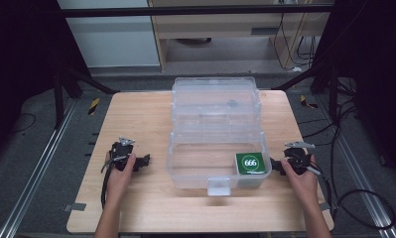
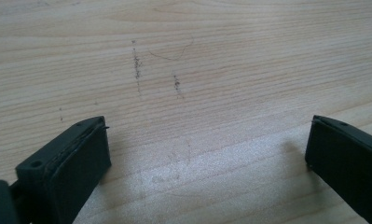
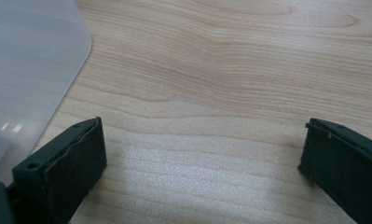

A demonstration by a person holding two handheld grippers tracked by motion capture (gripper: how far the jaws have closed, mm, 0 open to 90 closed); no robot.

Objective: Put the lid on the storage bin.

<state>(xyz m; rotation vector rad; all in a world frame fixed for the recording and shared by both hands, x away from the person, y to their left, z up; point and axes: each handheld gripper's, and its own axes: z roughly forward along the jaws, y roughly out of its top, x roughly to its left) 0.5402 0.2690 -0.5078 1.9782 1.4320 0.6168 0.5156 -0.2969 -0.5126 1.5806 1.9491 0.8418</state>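
A clear plastic box [image 1: 218, 163] with its lid [image 1: 215, 101] swung open toward 12 o'clock stands at the centre of the wooden counter [image 1: 136, 119]. A green square pack [image 1: 250, 163] printed "666" lies inside the box, in its corner at 4 o'clock, against the right wall. A latch tab [image 1: 219, 187] projects from the front wall toward 6 o'clock. The left tool [image 1: 145, 161] rests on the counter at 9 o'clock from the box, apart from its left wall, held by the left hand [image 1: 120, 171]; its jaws stand wide apart with nothing between them, and the left gripper view shows bare scuffed wood [image 2: 183, 70] ahead. The right tool [image 1: 276, 166] sits at 3 o'clock from the box, just beside the right wall, held by the right hand [image 1: 300, 176]; its jaws are likewise spread and empty. In the right gripper view the rounded corner of the box [image 3: 34, 60] lies at 10 o'clock from the jaws, with open wood across the remainder. Free counter surface extends along the front edge at 6 o'clock and on both flanks of the lid.
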